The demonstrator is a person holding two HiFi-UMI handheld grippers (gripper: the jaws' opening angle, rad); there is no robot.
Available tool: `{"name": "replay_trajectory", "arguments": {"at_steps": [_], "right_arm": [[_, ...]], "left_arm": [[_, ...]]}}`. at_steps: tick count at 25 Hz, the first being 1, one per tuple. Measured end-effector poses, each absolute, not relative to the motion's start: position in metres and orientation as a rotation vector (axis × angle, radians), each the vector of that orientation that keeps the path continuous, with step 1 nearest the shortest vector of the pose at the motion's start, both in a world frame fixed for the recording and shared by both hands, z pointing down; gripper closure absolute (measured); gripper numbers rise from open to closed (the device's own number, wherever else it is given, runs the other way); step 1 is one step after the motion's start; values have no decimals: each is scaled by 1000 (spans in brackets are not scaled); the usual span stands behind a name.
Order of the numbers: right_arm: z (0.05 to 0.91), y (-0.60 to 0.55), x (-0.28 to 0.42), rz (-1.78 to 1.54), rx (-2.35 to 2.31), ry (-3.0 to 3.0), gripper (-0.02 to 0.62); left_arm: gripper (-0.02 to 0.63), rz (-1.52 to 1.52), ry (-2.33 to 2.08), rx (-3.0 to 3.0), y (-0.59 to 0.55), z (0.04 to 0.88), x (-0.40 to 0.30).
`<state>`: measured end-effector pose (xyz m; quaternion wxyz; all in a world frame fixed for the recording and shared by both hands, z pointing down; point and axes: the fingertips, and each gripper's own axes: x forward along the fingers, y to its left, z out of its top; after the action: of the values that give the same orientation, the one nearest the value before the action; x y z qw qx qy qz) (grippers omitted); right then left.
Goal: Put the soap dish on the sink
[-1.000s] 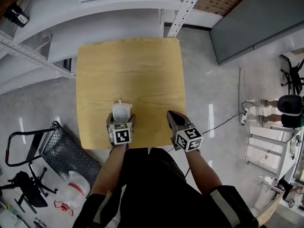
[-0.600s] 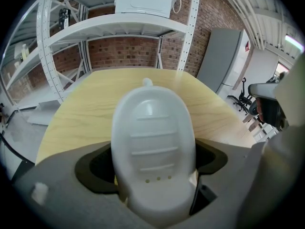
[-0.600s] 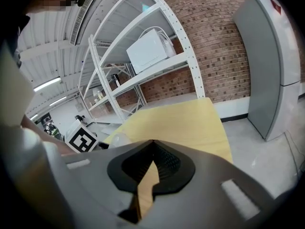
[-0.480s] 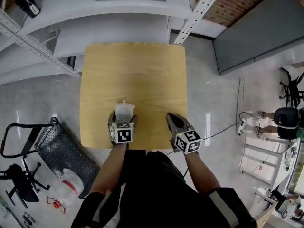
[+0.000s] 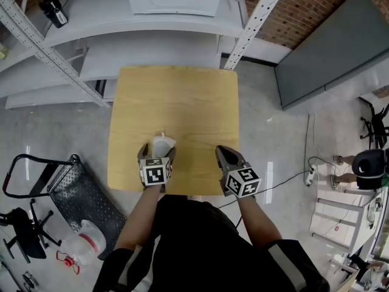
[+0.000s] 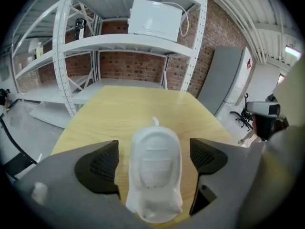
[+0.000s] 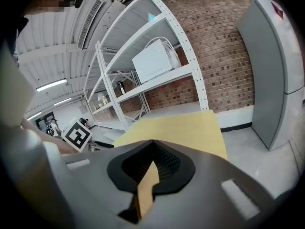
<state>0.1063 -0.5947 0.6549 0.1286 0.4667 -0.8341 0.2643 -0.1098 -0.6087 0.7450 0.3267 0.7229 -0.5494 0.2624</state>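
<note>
A white metal shelving rack fills the far side of the scene, and in front of it stands the pale wooden worktop, bare apart from one item. No sink shows in any view, so where the task is meant to end cannot be placed from here.

The left claw is at the near edge of the worktop, with its jaws spread wide to either side of the soap dish. In the left gripper view the black ribbed pads stand clear of the dish on both sides. A strip of wood shows in each gap, so the dish is framed but not pinched. The right claw is off to the right at the same edge. Its jaws are pressed together with nothing between them, leaving only a sliver of worktop visible through the slit.

The soap dish itself is a small white oval tray with a ribbed floor and a little nub at its far end. It lies flat on the worktop near the front edge, left of centre.

By my reading the task is at its very start. The approach looks done, but the grip, the lift, the carry and the setting down on a sink are all left to do.
</note>
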Motion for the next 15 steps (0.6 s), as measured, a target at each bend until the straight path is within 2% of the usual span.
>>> {"name": "replay_trajectory", "arguments": {"at_steps": [6, 9, 11, 12, 13, 14, 15], "right_arm": [[612, -608, 118, 677, 1396, -2525, 591], [592, -610, 123, 644, 1411, -2580, 591], [580, -605, 128, 691, 1440, -2618, 591], [573, -601, 131, 736, 1461, -2644, 591], [565, -597, 133, 777, 1478, -2672, 591], [558, -592, 134, 800, 1486, -2702, 591], [551, -588, 133, 805, 1481, -2730, 591]], "left_arm": [[146, 411, -1476, 2077, -628, 671, -102], [186, 318, -1447, 2190, -627, 635, -92], [241, 284, -1417, 2242, -618, 618, -82], [295, 285, -1433, 2255, -613, 612, -80], [433, 290, -1470, 2264, -608, 605, -79], [603, 290, -1507, 2277, -602, 598, -77], [604, 279, -1532, 2299, -595, 590, -74]]}}
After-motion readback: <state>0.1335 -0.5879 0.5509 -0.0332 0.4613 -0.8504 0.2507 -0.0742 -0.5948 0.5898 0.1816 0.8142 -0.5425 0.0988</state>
